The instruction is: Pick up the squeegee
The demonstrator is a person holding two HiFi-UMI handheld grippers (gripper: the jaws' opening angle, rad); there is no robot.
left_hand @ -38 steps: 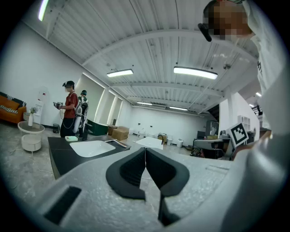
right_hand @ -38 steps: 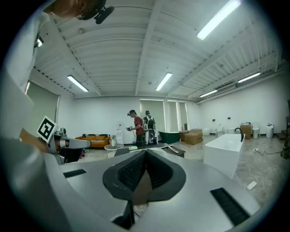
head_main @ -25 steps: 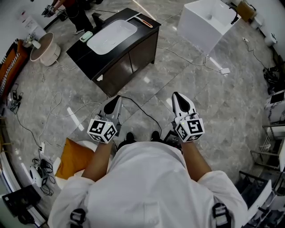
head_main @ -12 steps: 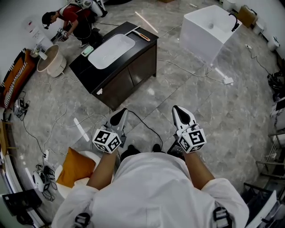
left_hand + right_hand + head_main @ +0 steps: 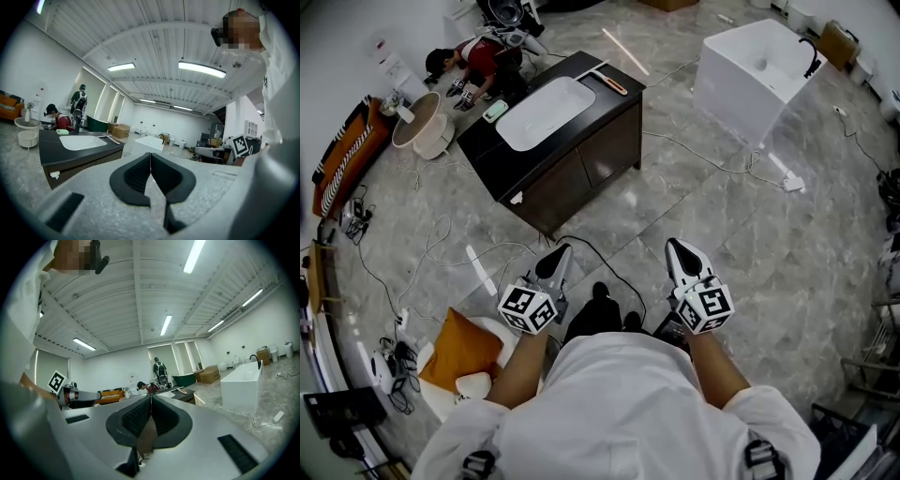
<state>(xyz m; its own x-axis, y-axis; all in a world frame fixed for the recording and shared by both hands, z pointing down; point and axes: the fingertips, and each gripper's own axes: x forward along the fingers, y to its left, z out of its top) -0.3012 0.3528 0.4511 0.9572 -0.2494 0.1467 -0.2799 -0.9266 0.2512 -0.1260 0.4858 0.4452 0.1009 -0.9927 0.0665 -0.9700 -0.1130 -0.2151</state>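
The squeegee (image 5: pixel 612 82), a thin bar with an orange handle, lies on the far edge of a black vanity (image 5: pixel 581 159) with a white basin. It shows small in the left gripper view (image 5: pixel 112 139) and the right gripper view (image 5: pixel 180 391). My left gripper (image 5: pixel 561 255) and right gripper (image 5: pixel 680 248) are held side by side in front of the person's body, over the marble floor and well short of the vanity. Both point roughly level toward it. Each has its dark pads (image 5: pixel 136 176) (image 5: pixel 136 416) meeting at the tips, with nothing between them.
A white freestanding tub (image 5: pixel 759 66) stands at the right rear, with cables (image 5: pixel 712 155) trailing over the floor. A crouching person (image 5: pixel 473 56) and a round beige stand (image 5: pixel 422 131) are beyond the vanity's left end. An orange cushion (image 5: pixel 455 347) lies at lower left.
The vanity has come nearer to both grippers, which sit a little lower in the head view. The crouching person has come further into view at upper left. Both grippers stay shut.
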